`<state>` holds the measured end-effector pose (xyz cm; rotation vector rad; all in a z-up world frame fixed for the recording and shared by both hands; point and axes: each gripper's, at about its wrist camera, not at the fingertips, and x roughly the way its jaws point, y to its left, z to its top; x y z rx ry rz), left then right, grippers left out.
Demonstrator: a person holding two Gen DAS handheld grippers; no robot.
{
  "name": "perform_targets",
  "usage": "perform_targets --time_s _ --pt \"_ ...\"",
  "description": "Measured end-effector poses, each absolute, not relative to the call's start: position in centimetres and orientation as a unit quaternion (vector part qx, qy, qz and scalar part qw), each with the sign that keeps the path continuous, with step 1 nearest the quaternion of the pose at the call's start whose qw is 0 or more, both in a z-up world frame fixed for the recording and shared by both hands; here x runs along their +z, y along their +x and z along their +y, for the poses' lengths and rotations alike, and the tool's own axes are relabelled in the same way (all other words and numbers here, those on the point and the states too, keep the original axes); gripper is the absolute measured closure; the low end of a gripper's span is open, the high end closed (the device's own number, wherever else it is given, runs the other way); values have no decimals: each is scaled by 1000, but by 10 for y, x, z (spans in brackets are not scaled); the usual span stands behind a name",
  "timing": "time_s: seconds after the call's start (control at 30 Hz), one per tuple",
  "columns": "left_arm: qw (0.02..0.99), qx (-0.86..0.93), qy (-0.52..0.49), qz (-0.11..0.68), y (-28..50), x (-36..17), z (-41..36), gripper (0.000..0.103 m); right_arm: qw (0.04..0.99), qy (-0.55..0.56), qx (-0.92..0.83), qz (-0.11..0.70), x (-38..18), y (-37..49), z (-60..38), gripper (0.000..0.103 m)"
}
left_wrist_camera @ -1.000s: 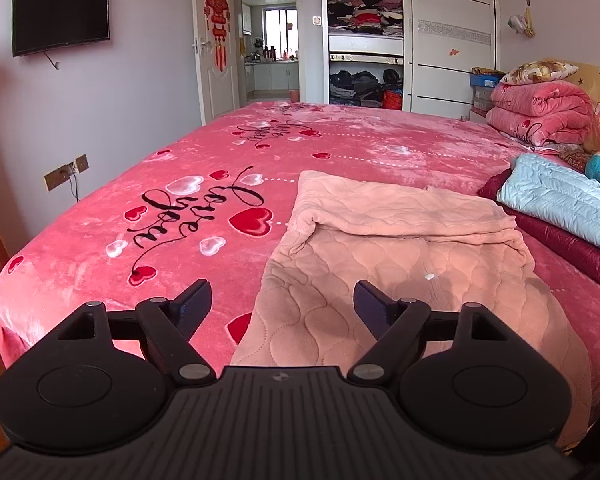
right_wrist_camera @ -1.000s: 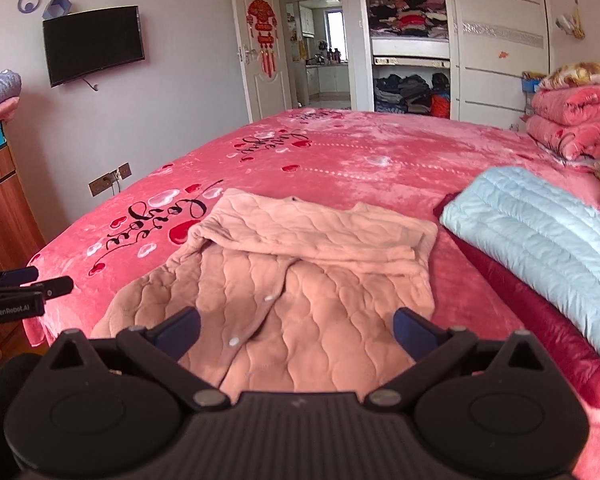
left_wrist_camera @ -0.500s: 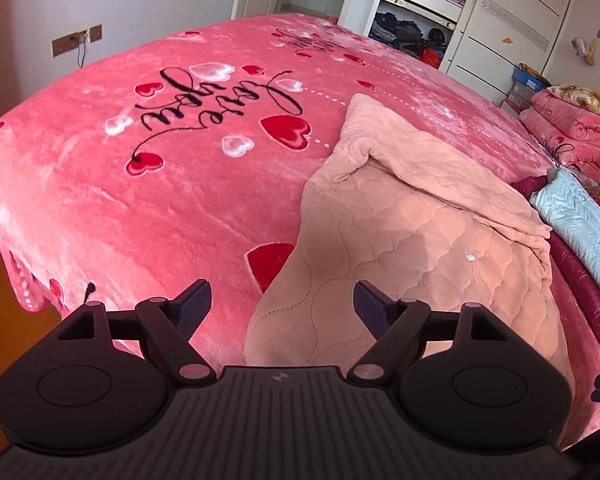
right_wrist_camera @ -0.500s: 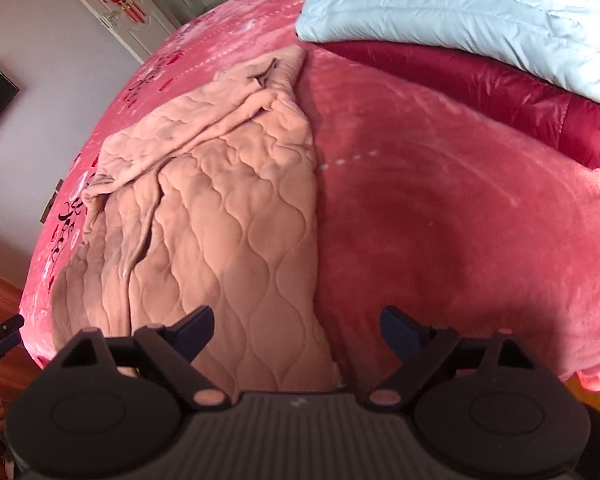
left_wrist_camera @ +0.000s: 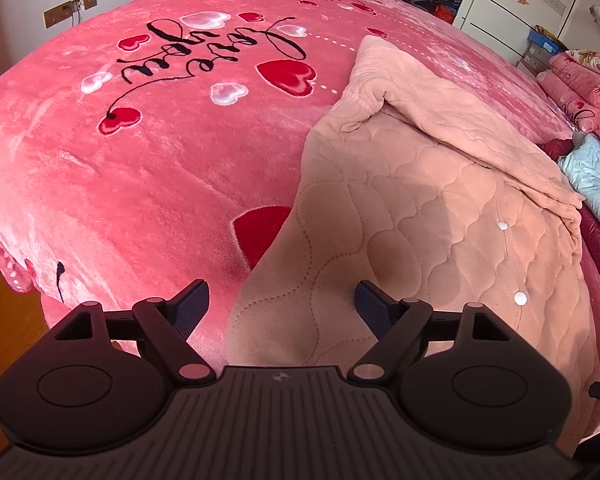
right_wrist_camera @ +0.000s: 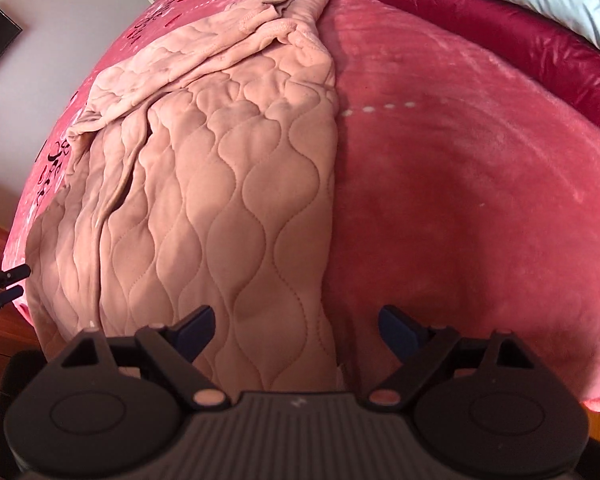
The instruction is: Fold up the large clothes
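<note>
Both grippers hover with jaws spread wide and empty, the left gripper (left_wrist_camera: 282, 298) and right gripper (right_wrist_camera: 296, 326) each straddling a near corner of the pink quilted garment (left_wrist_camera: 440, 208), which stretches lengthwise away from them.

Black cursive script reading "Love you" runs upside down among red and white hearts on the pink plush bedspread (left_wrist_camera: 148, 152), in the upper left of the left wrist view.

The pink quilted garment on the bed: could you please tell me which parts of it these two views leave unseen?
- Pink quilted garment, near hem: hidden behind the tongs' black body in both wrist views.
- Its collar end: bunched folds, shape unclear, right wrist view.
- Its sleeves: folded under or over, not separable in either view.
</note>
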<state>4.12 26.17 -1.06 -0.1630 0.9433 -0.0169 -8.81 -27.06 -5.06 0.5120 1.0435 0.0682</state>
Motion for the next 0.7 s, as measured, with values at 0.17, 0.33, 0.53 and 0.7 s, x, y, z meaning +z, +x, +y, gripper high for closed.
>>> perform_targets --time_s 0.17,0.33,0.53,0.7 --pt "885 -6 -68 461 51 -17 256 1 834 230 48 500 -55 -82 -267 5" --pt "883 -23 -61 466 52 -19 251 1 835 207 73 505 -55 -81 -258 9" --pt "876 -60 -52 475 52 -22 242 7 818 223 124 516 -58 -78 -253 39" --pt "873 -80 -50 479 49 -20 236 31 801 261 159 515 -61 -75 -256 50"
